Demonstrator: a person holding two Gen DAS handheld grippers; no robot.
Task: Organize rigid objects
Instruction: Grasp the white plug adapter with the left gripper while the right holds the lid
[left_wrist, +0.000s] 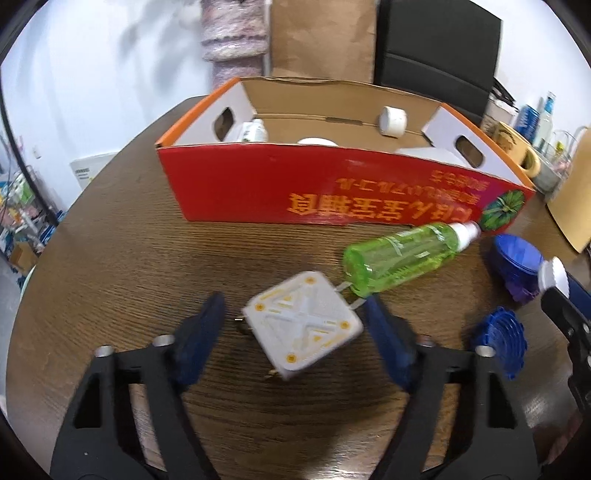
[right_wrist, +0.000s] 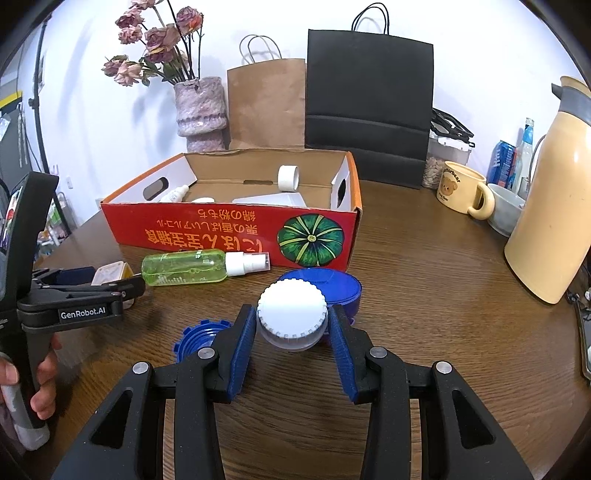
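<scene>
My left gripper (left_wrist: 295, 321) is open around a white square plastic piece (left_wrist: 304, 325) with orange dots lying on the wooden table; its fingers stand apart from the piece's sides. A green spray bottle (left_wrist: 402, 260) lies just beyond it, in front of the red cardboard box (left_wrist: 295, 184). My right gripper (right_wrist: 291, 325) is shut on a white ribbed cap (right_wrist: 291, 314), held above the table. The bottle (right_wrist: 192, 266), the box (right_wrist: 229, 236) and the left gripper (right_wrist: 110, 288) show in the right wrist view.
The box holds a white cap (right_wrist: 288, 177), a small white bottle (right_wrist: 173, 194) and other white items. A blue lid (right_wrist: 325, 288) and blue ribbed ring (right_wrist: 199, 336) lie near the right gripper. A mug (right_wrist: 461, 192), bowl (right_wrist: 506, 210), thermos (right_wrist: 554, 195), bags and vase stand behind.
</scene>
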